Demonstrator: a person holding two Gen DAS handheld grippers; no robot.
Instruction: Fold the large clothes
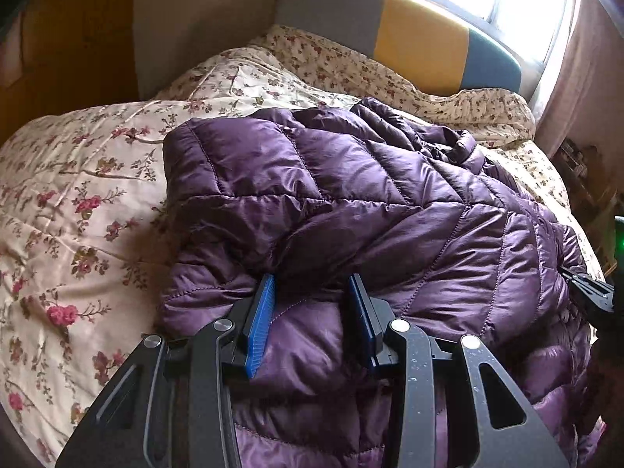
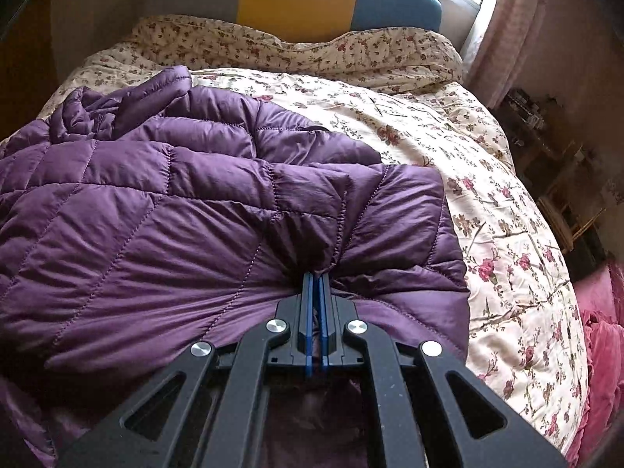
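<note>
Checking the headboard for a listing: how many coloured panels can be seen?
3 on the headboard: grey panel on the left, yellow panel in the middle, blue panel on the right. More may be hidden.

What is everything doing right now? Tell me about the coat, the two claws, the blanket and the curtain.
Coat: purple, puffy, partly folded, lying on the bed.
Left claw: part open, a thick puff of coat between its pads.
Right claw: shut, pinching the coat's edge.
Blanket: flowery, spread out, wrinkled, under the coat.
Curtain: pulled aside, window bright.

No legible text — none anywhere.
</note>
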